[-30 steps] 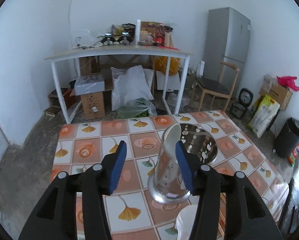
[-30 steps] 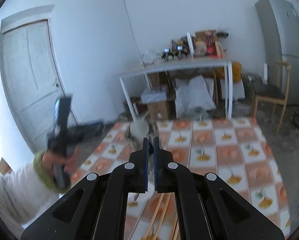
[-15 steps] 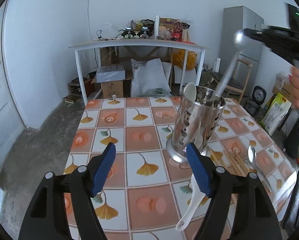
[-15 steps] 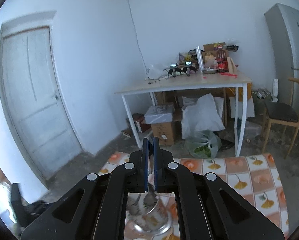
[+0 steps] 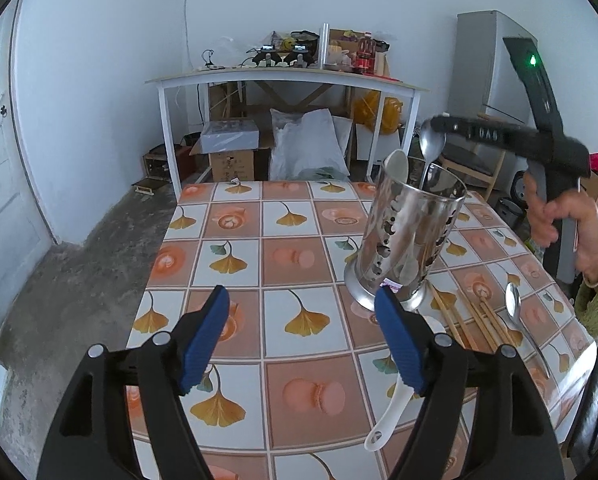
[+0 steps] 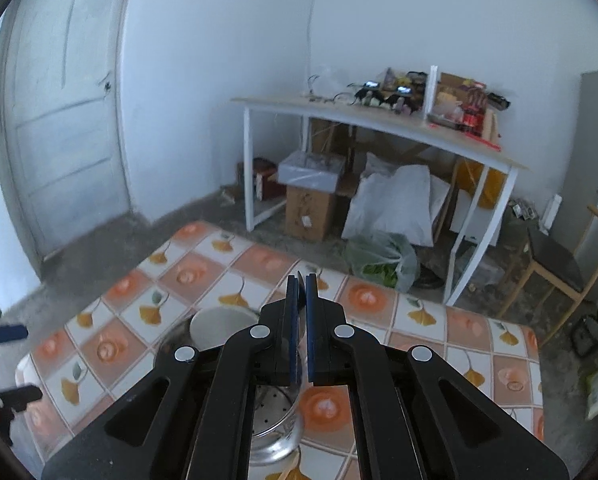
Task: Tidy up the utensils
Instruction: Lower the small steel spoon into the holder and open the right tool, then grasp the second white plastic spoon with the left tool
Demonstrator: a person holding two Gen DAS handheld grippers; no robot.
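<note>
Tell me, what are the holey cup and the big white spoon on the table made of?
The utensil holder looks like polished steel: it is mirror-shiny and reflects the tiles. The white spoon looks like glazed ceramic or plastic: smooth, glossy and plain white. I cannot tell which.

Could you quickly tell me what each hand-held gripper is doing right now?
Left hand-held gripper: open, holding nothing.
Right hand-held gripper: shut on a metal spoon above the steel holder.

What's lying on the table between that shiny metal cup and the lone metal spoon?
Wooden chopsticks, lying between the perforated metal holder and the metal spoon, in the left wrist view.
</note>
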